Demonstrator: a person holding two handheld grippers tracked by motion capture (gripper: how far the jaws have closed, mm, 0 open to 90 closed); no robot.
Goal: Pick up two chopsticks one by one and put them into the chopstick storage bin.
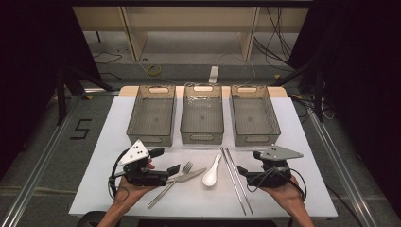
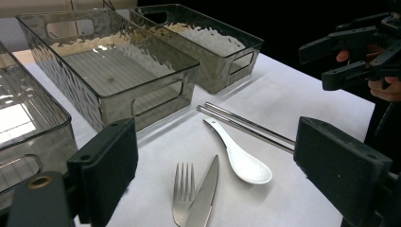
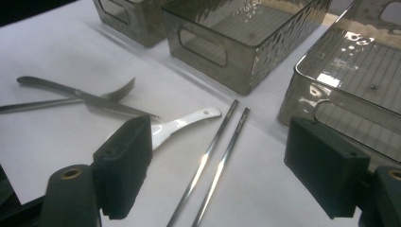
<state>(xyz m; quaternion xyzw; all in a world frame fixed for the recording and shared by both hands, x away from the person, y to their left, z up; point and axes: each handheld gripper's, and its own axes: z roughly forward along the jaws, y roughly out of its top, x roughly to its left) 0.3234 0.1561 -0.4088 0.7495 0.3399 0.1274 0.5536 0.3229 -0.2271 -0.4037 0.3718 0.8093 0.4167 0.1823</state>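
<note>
Nothing is sorted yet: the three bins [image 1: 202, 118] stand empty on the bench [image 1: 108, 142]. Just before the middle bin lie the fork [image 1: 182, 172], knife [image 1: 187, 176], spoon [image 1: 211, 176] and chopsticks [image 1: 235, 177]. The left gripper [image 1: 168, 161] and right gripper [image 1: 246, 163] flank them, jaws apart, holding nothing.

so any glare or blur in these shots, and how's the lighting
High view: white table cover brightly lit, surroundings dark, picture a bit soft. Left gripper view: glare ripples on the middle bin, and its near black pads look soft. Right gripper view: bright highlights along the chopsticks and on the nearest bin; the spoon is partly hidden behind a pad.
</note>
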